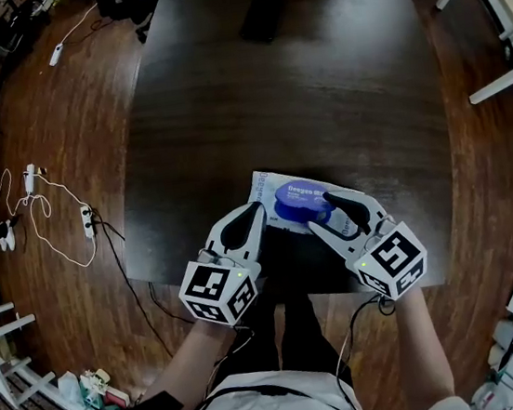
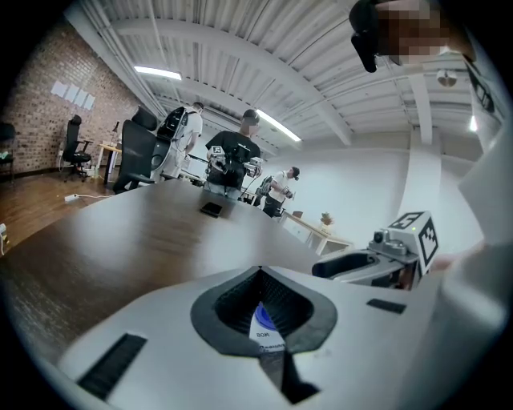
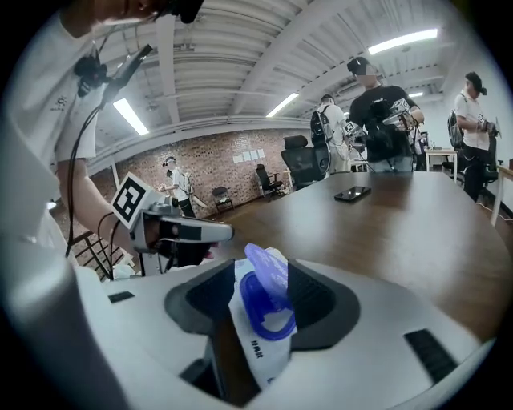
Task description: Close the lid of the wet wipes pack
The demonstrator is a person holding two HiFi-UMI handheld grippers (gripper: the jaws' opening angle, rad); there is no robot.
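Two grippers flank the pack (image 1: pixel 266 187), which lies at the near edge of the bench (image 1: pixel 315 79), about midway along it, with its long axis running roughly along that edge. Its blue lid (image 3: pixel 267 271) stands raised, seemingly hinged on the side away from the right gripper (image 1: pixel 319 212). The ring (image 3: pixel 268 324) of the opening lies on the side toward that gripper. The right fingers (image 1: pixel 346 208) are spread wide, one on each side of the raised lid and pressing on nothing. The left gripper (image 1: pixel 259 208) has its fingers (image 1: pixel 245 227) brought together, tips at the pack's left end. The left gripper view shows a strip of pack through the hollow between them, and whether they pinch the wrapper I cannot tell. By this layout the right gripper is nearer the lid and is the one to close it. The lid has to swing down toward that gripper onto the ring, so a finger needs to get over the lid's top edge and press down, while the left gripper steadies the pack
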